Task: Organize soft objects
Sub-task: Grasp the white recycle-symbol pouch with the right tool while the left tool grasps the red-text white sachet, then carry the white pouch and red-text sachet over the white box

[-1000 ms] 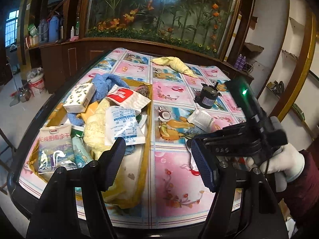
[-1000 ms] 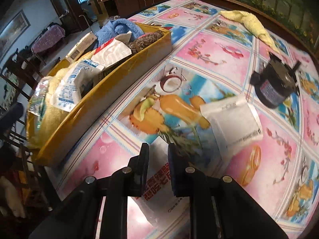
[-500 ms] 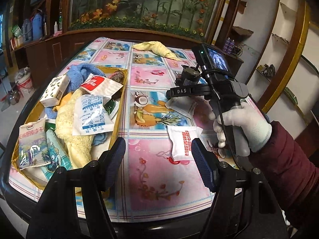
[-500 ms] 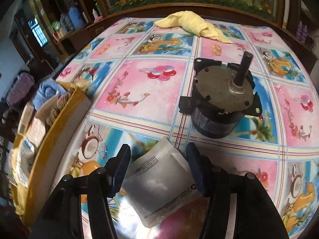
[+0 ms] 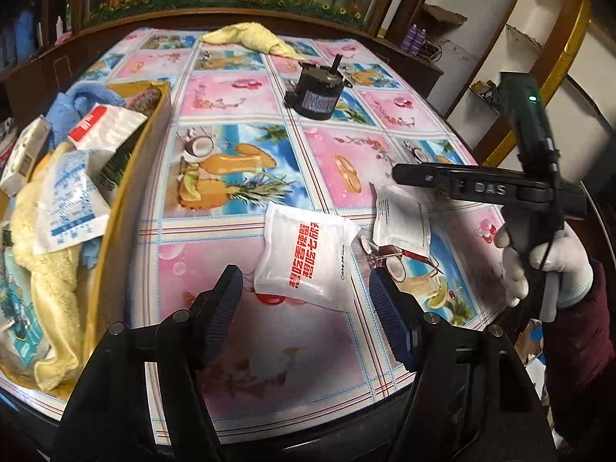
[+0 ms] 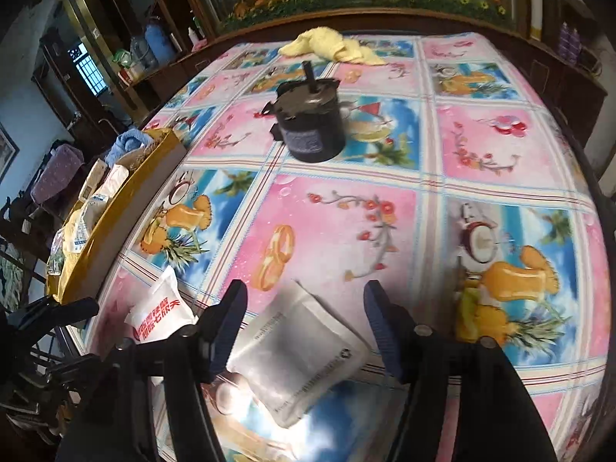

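On the tablecloth near your edge | step: two pouches left to box | your left gripper (image 5: 304, 300) wide, empty, over red-lettered pouch (image 5: 308, 258) | right gripper (image 6: 302, 327) opening above grey pouch (image 6: 296, 354), untouched | next: lower, pinch, carry to yellow box (image 5: 127, 192).

white snack packet with red lettering (image 5: 308, 260) lying flat on the bench, plain silvery-white pouch (image 6: 296, 354) flat just beside it. yellow towel (image 5: 246, 36) crumpled at the far edge. yellow tray (image 5: 127, 192) stuffed with packets and towels.
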